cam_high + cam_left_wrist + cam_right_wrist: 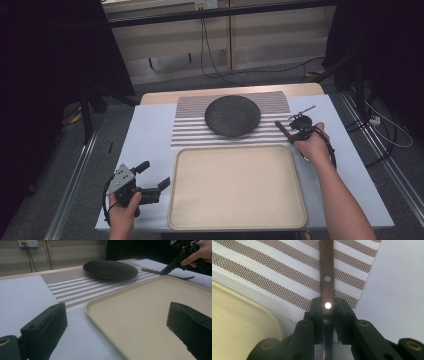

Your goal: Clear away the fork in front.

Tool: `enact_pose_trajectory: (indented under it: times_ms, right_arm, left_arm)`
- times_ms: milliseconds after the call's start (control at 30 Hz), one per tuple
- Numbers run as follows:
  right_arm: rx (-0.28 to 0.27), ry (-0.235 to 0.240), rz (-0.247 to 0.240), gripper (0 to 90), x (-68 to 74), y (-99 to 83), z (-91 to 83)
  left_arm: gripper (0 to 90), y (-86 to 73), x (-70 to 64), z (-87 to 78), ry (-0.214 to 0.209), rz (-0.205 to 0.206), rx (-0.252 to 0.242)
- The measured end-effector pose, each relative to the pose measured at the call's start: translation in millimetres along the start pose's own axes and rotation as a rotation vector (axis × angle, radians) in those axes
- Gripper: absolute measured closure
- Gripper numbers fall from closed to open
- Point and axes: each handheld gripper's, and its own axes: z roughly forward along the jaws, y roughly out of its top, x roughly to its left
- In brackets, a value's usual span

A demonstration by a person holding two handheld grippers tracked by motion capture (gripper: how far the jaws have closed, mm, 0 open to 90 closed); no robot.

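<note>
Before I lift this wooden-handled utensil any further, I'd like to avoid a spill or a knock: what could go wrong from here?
1. The right gripper pinches the wooden handle near one end, so the utensil may swing or slip as it rises.
2. The handle lies across the striped mat; dragging it could pull the mat and the black plate on it.
3. The beige tray rim sits just beside the grip, so a low sweep could catch it.

I saw a black plate (pixel 232 115) sitting on a striped placemat (pixel 190 131) at the far side of my table (pixel 145 135). Just nearer lay an empty beige tray (pixel 237 186), its far edge beside the placemat.
</note>
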Motion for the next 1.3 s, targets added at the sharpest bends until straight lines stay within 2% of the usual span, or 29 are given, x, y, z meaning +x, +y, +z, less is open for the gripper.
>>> enact_pose_trajectory:
  times_ms: [133,333,367,500,733,833,1000,1133,1300]
  right_arm:
    - [-0.014,0.034,0.029,78.7,-4.9,-2.3,0.5]
    - [-0.080,0.064,0.070,78.8,-9.8,-11.3,1.2]
    - [-0.085,0.065,0.082,78.8,-9.8,-12.6,0.9]
    - [-0.097,0.054,0.069,78.9,-8.5,-13.4,0.6]
    - [-0.131,0.062,0.080,78.9,-9.6,-17.8,-1.2]
    - [-0.169,0.060,0.073,78.9,-11.9,-23.0,-3.6]
    - [-0.245,0.089,0.143,78.9,-19.6,-35.0,-13.5]
    - [-0.313,0.142,0.164,79.0,-21.9,-39.1,-27.4]
    - [-0.401,0.199,0.165,78.9,-14.5,-44.5,-44.4]
  left_arm:
    - [3.3,0.1,-0.8,1.3,-0.010,-0.001,-0.002]
    - [3.3,1.0,-1.3,1.2,-0.008,-0.004,-0.005]
    - [3.3,1.6,-1.2,0.8,-0.004,0.007,-0.003]
    - [3.3,3.0,-1.7,1.4,-0.003,0.002,-0.012]
    - [3.3,4.6,0.4,2.7,0.004,-0.009,-0.023]
    - [3.3,4.9,0.6,3.7,0.006,-0.016,-0.031]
    - [3.3,4.8,0.3,2.7,0.008,-0.019,-0.034]
    - [3.3,4.2,0.1,3.0,0.012,-0.016,-0.027]
    - [3.3,4.1,-1.5,1.9,0.005,-0.020,-0.029]
